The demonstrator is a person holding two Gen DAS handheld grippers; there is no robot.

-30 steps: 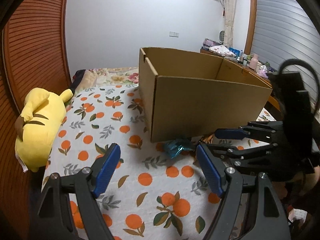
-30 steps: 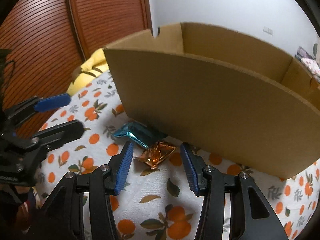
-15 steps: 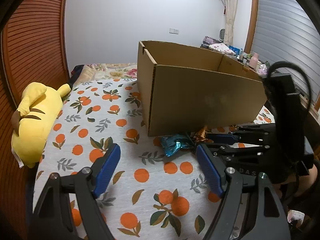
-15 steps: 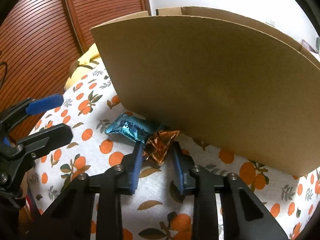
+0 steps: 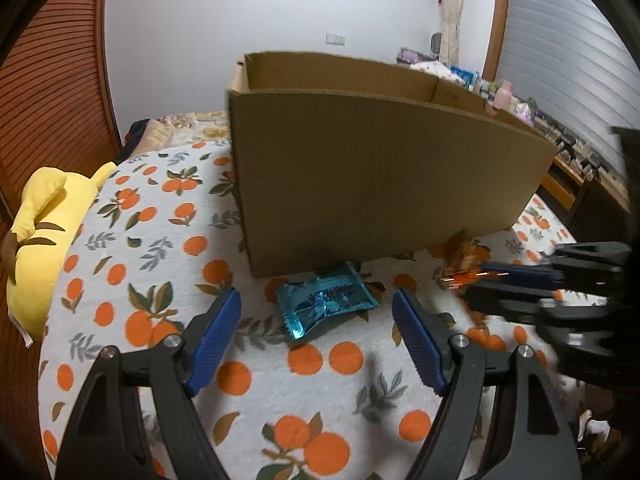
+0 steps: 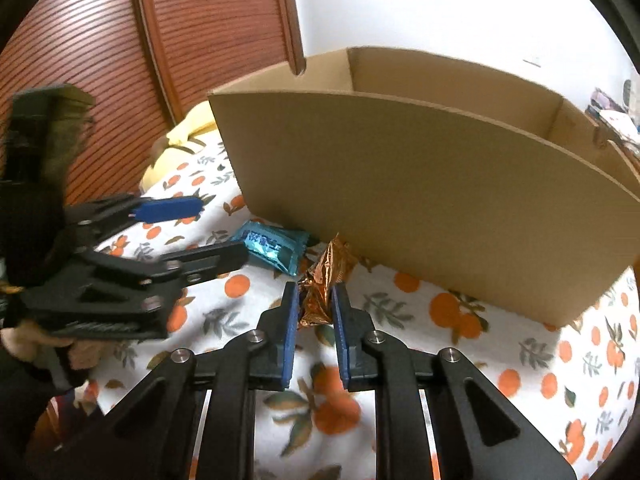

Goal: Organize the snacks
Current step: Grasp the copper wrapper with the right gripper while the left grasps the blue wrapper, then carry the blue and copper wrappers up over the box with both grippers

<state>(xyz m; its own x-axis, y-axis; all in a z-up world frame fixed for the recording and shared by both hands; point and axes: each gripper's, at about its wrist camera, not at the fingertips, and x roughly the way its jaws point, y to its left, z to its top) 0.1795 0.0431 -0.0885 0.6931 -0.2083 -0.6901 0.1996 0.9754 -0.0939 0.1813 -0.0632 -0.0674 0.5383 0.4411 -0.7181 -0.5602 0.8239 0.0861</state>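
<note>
Between the blue pads of the right gripper (image 6: 314, 306), pressed onto it, sits the crinkled orange wrapper (image 6: 326, 280), just near of the cardboard box (image 6: 440, 200), while the left gripper (image 5: 316, 312) hangs spread around the blue packet (image 5: 326, 300) without touching it. Thin foil could slip or tear loose on the lift, and the tall near wall of the box could snag it. Orange-print bedding (image 5: 160, 240) lies underneath, a yellow plush toy (image 5: 44, 232) far left by slatted wooden doors (image 6: 120, 60).

cardboard box (image 5: 384, 176) wall blocks ahead, bedsheet (image 5: 160, 264) open to left, box top open
</note>
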